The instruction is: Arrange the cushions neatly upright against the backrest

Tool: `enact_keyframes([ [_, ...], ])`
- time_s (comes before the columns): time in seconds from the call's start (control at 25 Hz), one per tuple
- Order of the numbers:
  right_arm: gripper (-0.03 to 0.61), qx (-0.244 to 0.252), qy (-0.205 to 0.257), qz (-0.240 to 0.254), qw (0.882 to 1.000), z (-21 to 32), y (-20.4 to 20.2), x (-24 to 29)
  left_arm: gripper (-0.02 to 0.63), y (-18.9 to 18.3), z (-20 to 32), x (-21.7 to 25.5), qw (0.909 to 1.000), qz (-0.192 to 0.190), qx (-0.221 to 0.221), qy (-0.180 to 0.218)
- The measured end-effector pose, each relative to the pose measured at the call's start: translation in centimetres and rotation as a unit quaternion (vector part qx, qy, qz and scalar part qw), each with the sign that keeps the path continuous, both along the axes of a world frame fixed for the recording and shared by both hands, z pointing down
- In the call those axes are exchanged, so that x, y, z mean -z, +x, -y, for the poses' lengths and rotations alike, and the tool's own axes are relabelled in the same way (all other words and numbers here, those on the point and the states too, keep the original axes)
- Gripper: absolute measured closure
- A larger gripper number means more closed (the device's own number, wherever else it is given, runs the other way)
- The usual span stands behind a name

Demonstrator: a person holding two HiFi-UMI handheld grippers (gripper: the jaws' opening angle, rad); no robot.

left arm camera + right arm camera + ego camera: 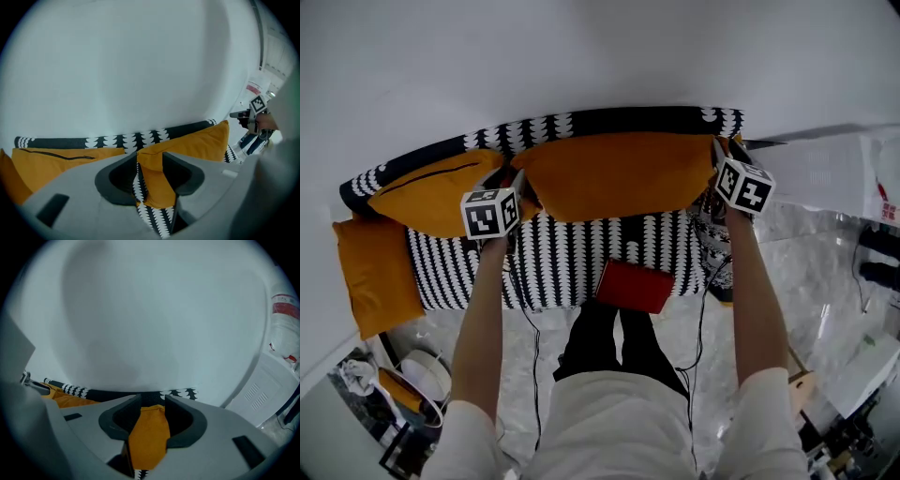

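Sofa (562, 267), white wall (581, 47), marble floor (811, 248), left gripper (150, 165), right gripper (152, 411), jaws apart around cushion (619, 173) corners

1. Mid cushion (614, 173): big, mustard-orange, rect. Stands upright on its long edge vs. the b/w patterned backrest (619, 120). Its L top corner sits btwn the left gripper (150, 158) jaws, which are apart w/ a gap showing on one side. Its R end sits btwn the right gripper (153, 404) jaws, also apart, not pinching.
2. L cushion (431, 192): same colour, black zip line across its face. Leans tilted vs. backrest, just left of the left gripper's jaws.
3. 3rd cushion (375, 272): same colour, plain. Lies low past backrest's L end, well apart from both pairs of jaws, not upright.
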State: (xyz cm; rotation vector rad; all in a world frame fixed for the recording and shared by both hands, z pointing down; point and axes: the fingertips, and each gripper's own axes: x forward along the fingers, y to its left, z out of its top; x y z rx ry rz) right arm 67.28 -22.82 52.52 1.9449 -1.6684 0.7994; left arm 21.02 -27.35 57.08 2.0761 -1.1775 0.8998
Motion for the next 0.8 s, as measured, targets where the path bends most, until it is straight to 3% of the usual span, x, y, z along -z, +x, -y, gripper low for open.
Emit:
enact_keyframes([
  [0.24, 0.457, 0.019, 0.022, 0.022, 0.999, -2.5, -1.6, 2.8, 0.442, 0.2, -2.8, 4.4, 0.9991, -0.014, 0.0, 0.04],
  [0.44, 0.495, 0.07, 0.066, 0.037, 0.995, -6.4, -4.2, 6.5, 0.444, 0.7, -7.9, 8.3, 0.9968, -0.043, 0.014, 0.066],
  [0.6, 0.546, 0.118, 0.118, 0.036, 0.985, -10.8, -6.6, 10.5, 0.508, 1.7, -12.7, 12.1, 0.9928, -0.066, 0.017, 0.098],
  [0.8, 0.563, 0.18, 0.162, 0.048, 0.969, -17.0, -10.4, 14.6, 0.564, 2.6, -18.9, 16.8, 0.9855, -0.09, 0.02, 0.142],
])
